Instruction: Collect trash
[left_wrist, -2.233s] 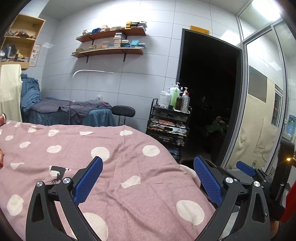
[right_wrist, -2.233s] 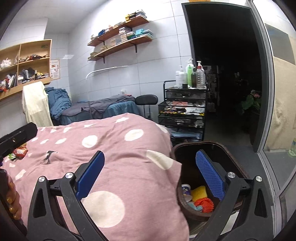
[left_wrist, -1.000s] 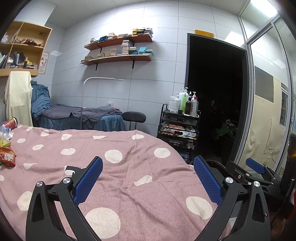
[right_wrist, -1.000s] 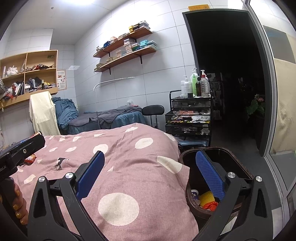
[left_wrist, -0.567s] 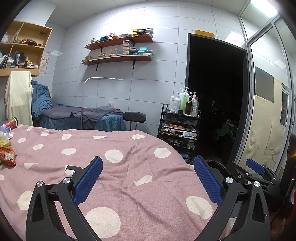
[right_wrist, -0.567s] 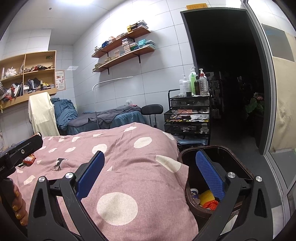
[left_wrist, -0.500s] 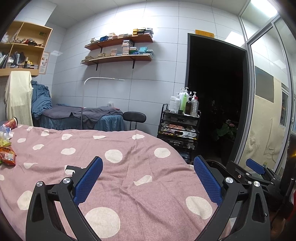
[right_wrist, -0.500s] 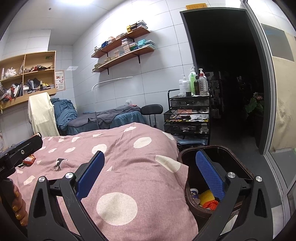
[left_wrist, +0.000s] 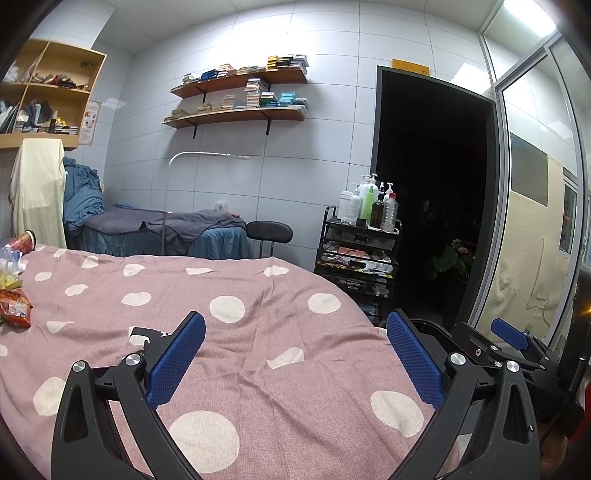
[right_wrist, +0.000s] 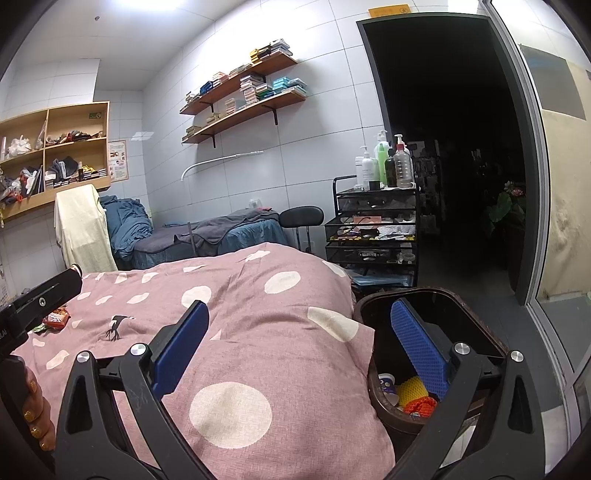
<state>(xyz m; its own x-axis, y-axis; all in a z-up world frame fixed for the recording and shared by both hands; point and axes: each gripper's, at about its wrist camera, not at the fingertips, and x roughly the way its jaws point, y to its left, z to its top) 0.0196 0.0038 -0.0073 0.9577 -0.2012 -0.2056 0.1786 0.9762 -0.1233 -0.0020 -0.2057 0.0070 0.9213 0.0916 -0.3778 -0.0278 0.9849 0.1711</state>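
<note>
Pink cotton with white polka dots fills both my views — a bedspread (left_wrist: 258, 332) draped over the bed. My left gripper (left_wrist: 295, 354) hovers above it with its blue-padded jaws spread wide and nothing between them. My right gripper (right_wrist: 299, 347) is likewise wide apart and empty, one pad over the cover, the other over the mouth of the dark brown plastic trash bin (right_wrist: 369, 306) standing just beside the bed's edge. Inside the bin I see a yellow mesh piece (right_wrist: 408, 391) and an orange crumpled scrap (right_wrist: 419, 406). Red snack wrappers (left_wrist: 14, 306) lie at the far left of the bedspread — well apart from both grippers — near a red paper cup (left_wrist: 24, 240).
</note>
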